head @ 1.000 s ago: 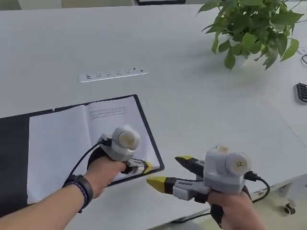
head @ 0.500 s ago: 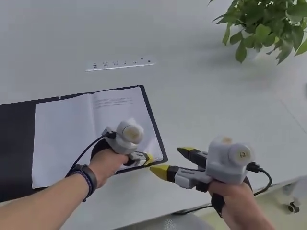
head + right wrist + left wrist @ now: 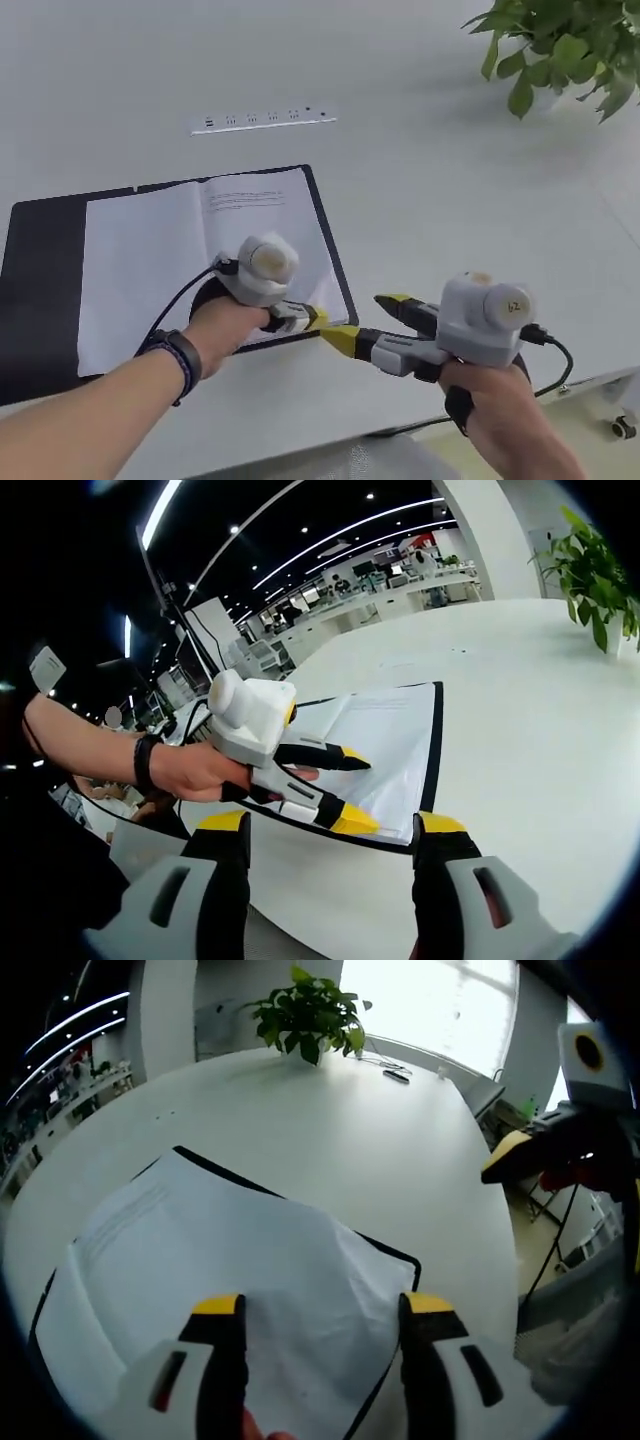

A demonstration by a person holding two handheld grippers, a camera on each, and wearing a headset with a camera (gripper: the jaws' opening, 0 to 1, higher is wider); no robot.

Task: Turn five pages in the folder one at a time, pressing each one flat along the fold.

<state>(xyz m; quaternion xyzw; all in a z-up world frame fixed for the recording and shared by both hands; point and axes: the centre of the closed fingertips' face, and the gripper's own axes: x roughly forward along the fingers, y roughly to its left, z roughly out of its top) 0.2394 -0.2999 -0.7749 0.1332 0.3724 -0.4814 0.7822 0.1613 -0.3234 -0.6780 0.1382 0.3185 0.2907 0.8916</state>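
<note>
**benchrat:** Where's the folder [image 3: 45,280] sitting, and what's crowding it?

**pagefiend:** It's spread out flat on the white table [image 3: 450,200]. The bare black cover shows on its left side and white sheets cover the rest. Closest to me, at the folder's near right corner, is the left gripper [image 3: 322,1305]. Its jaws are spread wide and nothing's pinched. In its own view the corner of the right-hand page [image 3: 260,225] shows in the gap between them. From the right gripper view, one jaw sits over the paper and the yellow-tipped one pokes along the folder's near edge. Can't tell if either actually touches the sheet. In the head view the left hand [image 3: 225,335] and its black cable [image 3: 185,312] cover the lower part of that page.

**benchrat:** And the other claw?

**pagefiend:** The right gripper [image 3: 364,318] hangs just right of that same corner, off the folder, jaws gaping with nothing in them. Its lower yellow tip comes right up to the left one's tip. Can't say whether they touch.

**benchrat:** Anything further out?

**pagefiend:** There are a few printed lines at the far end of the page, too small to read. Beyond the folder's far edge, well apart from it, a white power strip [image 3: 262,120] lies on the table. Farther off to the folder's right there's a leafy green plant [image 3: 560,40].
</note>
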